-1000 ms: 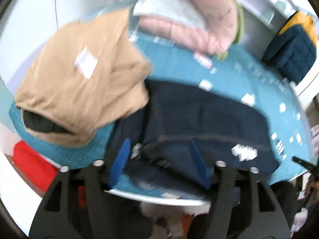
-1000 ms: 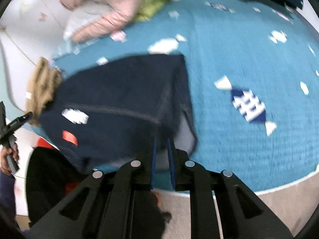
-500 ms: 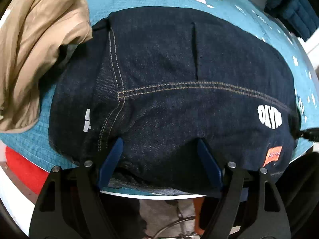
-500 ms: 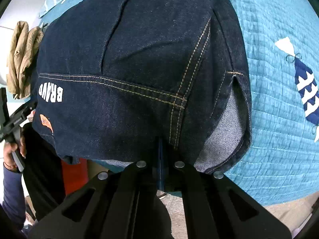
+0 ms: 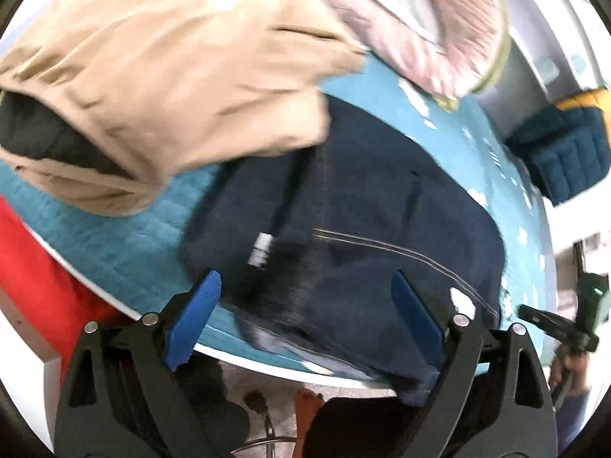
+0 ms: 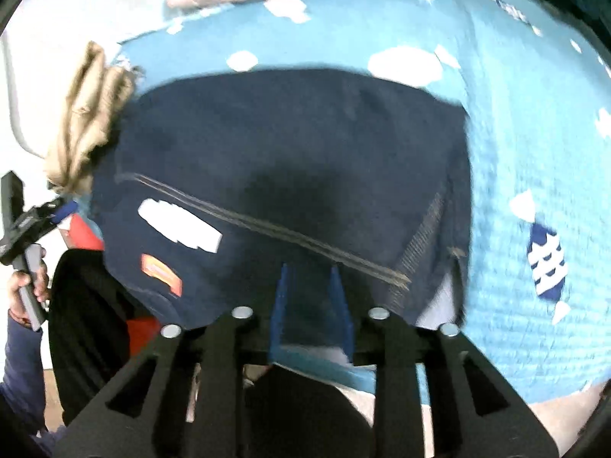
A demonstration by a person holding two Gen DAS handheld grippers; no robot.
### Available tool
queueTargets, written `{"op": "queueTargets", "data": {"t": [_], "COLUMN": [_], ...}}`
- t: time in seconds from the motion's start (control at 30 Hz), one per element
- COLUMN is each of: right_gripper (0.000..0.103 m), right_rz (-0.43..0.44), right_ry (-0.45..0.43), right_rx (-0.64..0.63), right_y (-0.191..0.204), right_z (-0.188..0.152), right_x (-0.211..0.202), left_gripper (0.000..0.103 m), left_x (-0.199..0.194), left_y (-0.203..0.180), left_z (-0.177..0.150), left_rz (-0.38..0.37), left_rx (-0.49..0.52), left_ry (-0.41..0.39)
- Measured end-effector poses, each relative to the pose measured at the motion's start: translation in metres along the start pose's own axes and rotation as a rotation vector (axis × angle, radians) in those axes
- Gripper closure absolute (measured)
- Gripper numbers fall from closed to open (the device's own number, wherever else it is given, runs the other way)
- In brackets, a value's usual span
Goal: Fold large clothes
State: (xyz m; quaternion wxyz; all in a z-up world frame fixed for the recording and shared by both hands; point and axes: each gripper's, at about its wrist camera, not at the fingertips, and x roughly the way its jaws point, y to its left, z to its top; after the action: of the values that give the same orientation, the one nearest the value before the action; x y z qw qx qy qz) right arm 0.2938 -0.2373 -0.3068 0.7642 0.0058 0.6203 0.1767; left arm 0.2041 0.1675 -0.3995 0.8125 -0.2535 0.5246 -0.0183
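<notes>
Denim jacket [image 5: 382, 229] is lying folded on the teal quilt [image 5: 126, 244] near the front edge of the bed, dark navy with a double line of tan stitching across it and a white logo patch [image 6: 179, 225] plus a small orange tag [image 6: 160, 273] toward its left side as my right camera sees it. My left gripper [image 5: 305, 313] is hanging over the near hem with its blue fingers [image 5: 191, 316] spread wide, nothing between them that I can see. My right gripper [image 6: 310, 313] has its blue pads only a narrow gap apart, right at the jacket's near edge; both views are smeared, so honestly I can't say if there's any cloth caught in there or if it's just parked against the hem. A tan coat [image 5: 164, 76] is piled just to the left of the denim, its edge overlapping the jacket's far left corner, with black lining showing at one opening. Behind that sits a pink puffer [image 5: 439, 26] with a bit of lime green next to it, up at the back of the bed. Off to the right there's a navy quilted thing with a yellow top [image 5: 565, 145], apart from the bed. Something red [image 5: 34, 278] shows below the bed edge on the left.
</notes>
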Motion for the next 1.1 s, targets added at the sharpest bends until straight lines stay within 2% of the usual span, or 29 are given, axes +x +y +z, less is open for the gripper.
{"op": "queueTargets", "data": {"t": [0.1, 0.17, 0.3, 0.43, 0.5, 0.57, 0.63, 0.67, 0.77, 0.87, 1.0, 1.1], "right_gripper": [0.066, 0.065, 0.064, 0.063, 0.063, 0.063, 0.071, 0.085, 0.098, 0.1, 0.103, 0.103], "right_rz": [0.046, 0.054, 0.089, 0.088, 0.124, 0.164, 0.206, 0.216, 0.227, 0.225, 0.197, 0.21], "right_ry": [-0.042, -0.06, -0.079, -0.103, -0.127, -0.147, -0.168, -0.176, -0.177, -0.137, -0.033, -0.041], "right_rx": [-0.004, 0.014, 0.096, 0.151, 0.206, 0.27, 0.327, 0.342, 0.404, 0.439, 0.463, 0.485], "right_y": [0.03, 0.044, 0.056, 0.068, 0.068, 0.064, 0.06, 0.058, 0.052, 0.046, 0.036, 0.031], "right_z": [0.006, 0.011, 0.012, 0.016, 0.023, 0.032, 0.047, 0.055, 0.079, 0.097, 0.109, 0.109], "right_x": [0.005, 0.014, 0.033, 0.048, 0.055, 0.061, 0.067, 0.071, 0.087, 0.109, 0.156, 0.162], "left_gripper": [0.012, 0.012, 0.012, 0.012, 0.012, 0.012, 0.012, 0.012, 0.011, 0.011, 0.011, 0.011], "left_x": [0.01, 0.02, 0.031, 0.042, 0.046, 0.044, 0.045, 0.047, 0.05, 0.054, 0.059, 0.059], "left_y": [0.015, 0.022, 0.019, 0.021, 0.026, 0.03, 0.034, 0.038, 0.041, 0.037, 0.034, 0.03], "left_z": [0.009, 0.009, 0.008, 0.014, 0.018, 0.021, 0.022, 0.022, 0.025, 0.031, 0.035, 0.036], "left_rz": [-0.002, 0.031, 0.072, 0.106, 0.139, 0.141, 0.149, 0.145, 0.121, 0.105, 0.104, 0.105], "left_rx": [-0.056, -0.071, -0.036, -0.015, -0.025, -0.034, -0.03, -0.034, -0.038, -0.019, 0.001, 0.026], "left_ry": [0.032, 0.044, 0.05, 0.061, 0.061, 0.053, 0.05, 0.061, 0.07, 0.076, 0.08, 0.07]}}
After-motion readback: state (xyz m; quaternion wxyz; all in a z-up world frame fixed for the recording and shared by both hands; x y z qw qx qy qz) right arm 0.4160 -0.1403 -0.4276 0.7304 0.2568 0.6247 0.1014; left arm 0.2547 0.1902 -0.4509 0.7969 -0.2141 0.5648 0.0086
